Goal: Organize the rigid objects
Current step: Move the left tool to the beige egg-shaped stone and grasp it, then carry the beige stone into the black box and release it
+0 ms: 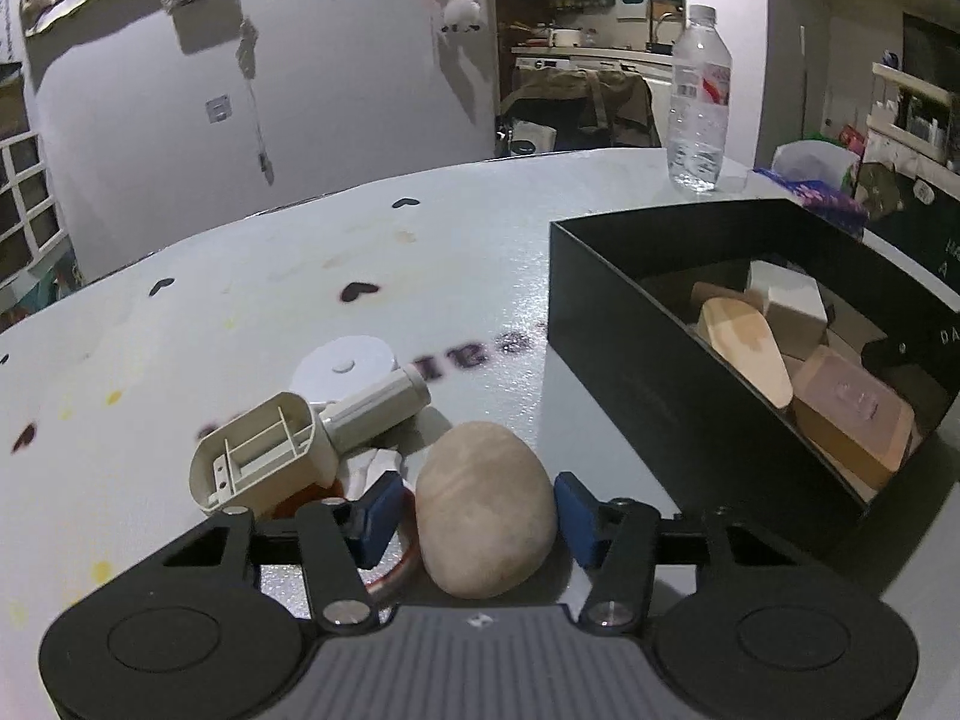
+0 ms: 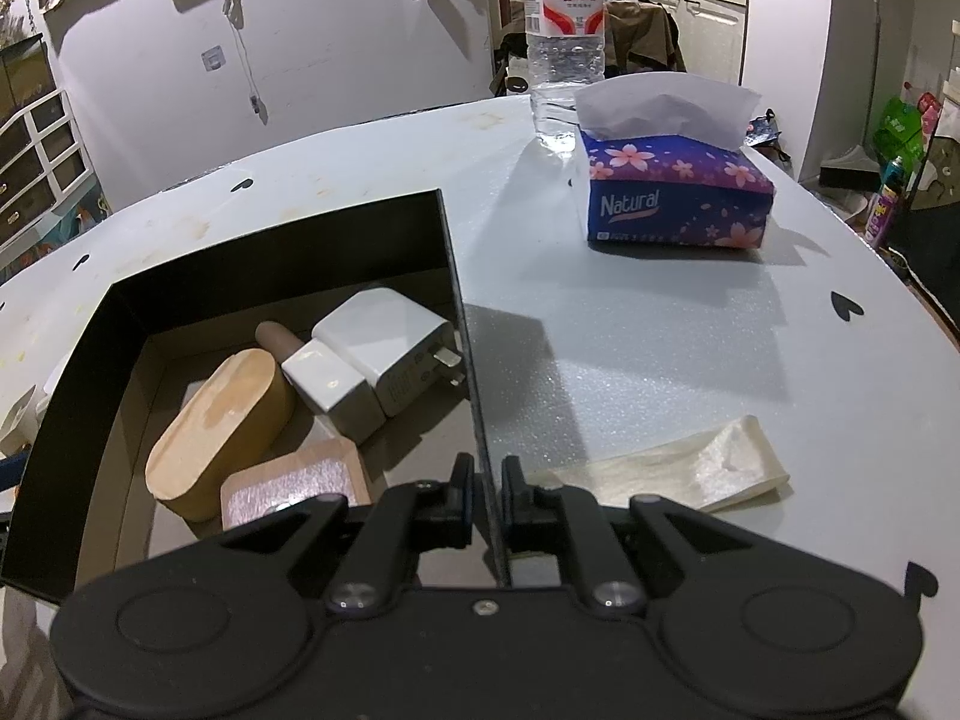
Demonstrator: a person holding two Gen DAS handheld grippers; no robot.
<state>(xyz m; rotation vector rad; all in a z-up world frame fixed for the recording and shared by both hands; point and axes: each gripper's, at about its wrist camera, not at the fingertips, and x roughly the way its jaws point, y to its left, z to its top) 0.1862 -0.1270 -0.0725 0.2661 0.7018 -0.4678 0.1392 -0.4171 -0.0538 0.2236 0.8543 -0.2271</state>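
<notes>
A smooth tan stone (image 1: 483, 507) lies on the white table between the blue pads of my left gripper (image 1: 477, 510), which is open around it with small gaps on both sides. A beige plastic part with a tube (image 1: 288, 450) and a white round lid (image 1: 345, 369) lie just beyond it to the left. The black box (image 1: 660, 372) stands to the right and holds wooden blocks and white pieces. My right gripper (image 2: 483, 495) is shut on the right wall of the black box (image 2: 462, 324). Inside lie an oval wooden block (image 2: 222, 420) and a white charger (image 2: 390, 348).
A water bottle (image 2: 564, 36) and a blue tissue pack (image 2: 672, 192) stand at the far side of the table. A crumpled clear wrapper (image 2: 678, 468) lies right of the box. A red-rimmed ring and white cloth (image 1: 375, 468) lie under the left finger.
</notes>
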